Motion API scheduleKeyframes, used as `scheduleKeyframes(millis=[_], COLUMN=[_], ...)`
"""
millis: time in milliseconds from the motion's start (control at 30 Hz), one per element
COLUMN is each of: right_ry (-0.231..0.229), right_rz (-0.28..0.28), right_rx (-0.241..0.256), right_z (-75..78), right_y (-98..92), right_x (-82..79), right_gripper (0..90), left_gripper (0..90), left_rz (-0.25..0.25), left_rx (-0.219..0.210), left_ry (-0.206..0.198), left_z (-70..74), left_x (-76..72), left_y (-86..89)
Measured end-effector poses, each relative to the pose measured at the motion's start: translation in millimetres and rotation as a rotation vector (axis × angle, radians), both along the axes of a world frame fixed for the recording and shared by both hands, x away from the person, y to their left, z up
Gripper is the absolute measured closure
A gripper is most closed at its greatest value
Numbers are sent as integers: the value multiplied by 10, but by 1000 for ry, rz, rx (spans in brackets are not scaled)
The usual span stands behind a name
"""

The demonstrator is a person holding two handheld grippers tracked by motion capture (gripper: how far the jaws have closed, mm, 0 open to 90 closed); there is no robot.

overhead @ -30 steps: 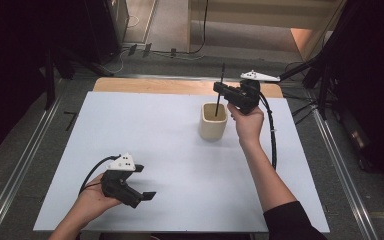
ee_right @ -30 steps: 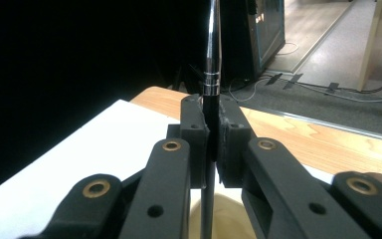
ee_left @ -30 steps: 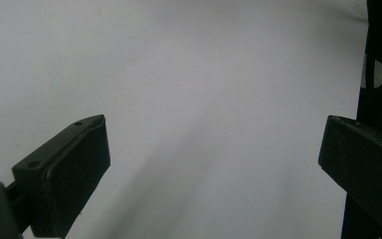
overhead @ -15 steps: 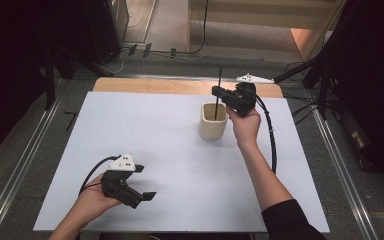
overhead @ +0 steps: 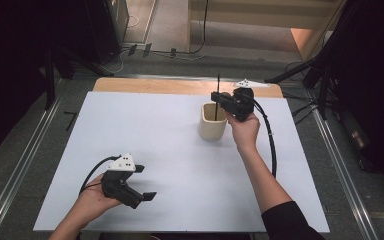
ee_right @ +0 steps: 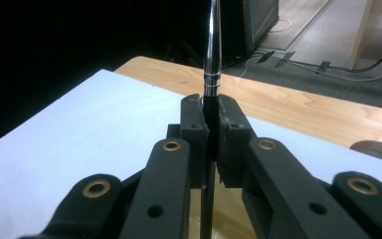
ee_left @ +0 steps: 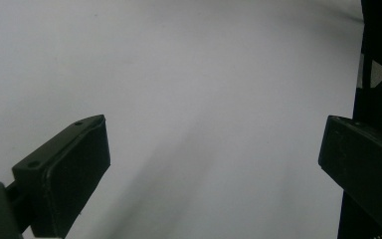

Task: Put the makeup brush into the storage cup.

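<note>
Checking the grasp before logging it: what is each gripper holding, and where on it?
The right gripper pinches a thin black rod mid-length, above the cup. The left gripper holds nothing.

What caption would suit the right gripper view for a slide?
Right gripper clamps an upright black-and-silver pen above a cream cup.

Both tools are showing black bodies: the left tool [overhead: 147, 196] is carrying a white plate and trailing a black cable, and the right tool [ee_right: 212, 130] is showing brass-ringed pivots. A dark sleeve [overhead: 290, 222] is covering the right arm.
</note>
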State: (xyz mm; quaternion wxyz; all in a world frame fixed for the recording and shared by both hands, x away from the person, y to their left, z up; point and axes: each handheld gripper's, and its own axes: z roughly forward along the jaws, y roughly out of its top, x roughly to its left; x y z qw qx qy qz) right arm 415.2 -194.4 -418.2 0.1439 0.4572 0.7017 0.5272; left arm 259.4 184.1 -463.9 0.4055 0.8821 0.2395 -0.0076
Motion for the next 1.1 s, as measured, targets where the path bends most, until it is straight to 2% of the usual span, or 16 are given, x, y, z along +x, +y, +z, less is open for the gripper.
scheduleKeyframes(millis=[200, 267, 300, 400, 533, 600, 633, 800, 1100], right_ry=[26, 15, 12, -11, -14, -11, -8, 0, 17], right_rz=[9, 10, 11, 14, 18, 19, 26, 41, 57], right_rx=[5, -5, -10, 8, 14, 9, 7, 9, -5], right_z=[-24, -18, -9, 24, 47, 51, 63, 99, 160], right_y=[-3, -4, -6, -15, -23, -23, -24, -16, -10], right_x=[-22, -25, -31, -43, -54, -61, -74, -105, -167], right_gripper=[826, 796, 745, 475, 371, 360, 329, 287, 275], left_gripper=[0, 0, 0, 0, 0, 0, 0, 0, 0], left_rz=[-1, -2, -1, -2, -4, -7, -8, -11, -16], left_rx=[5, 6, 6, 1, 12, 0, 1, 6, 4], left_ry=[2, 4, 3, 4, 5, 3, 3, 5, 6], left_z=[0, 3, 3, 3, 10, 1, 6, 10, 18], left_x=[5, 7, 8, 12, 11, 11, 13, 29, 49], left_y=[-3, -1, 0, 1, -8, -13, -14, -13, -33])
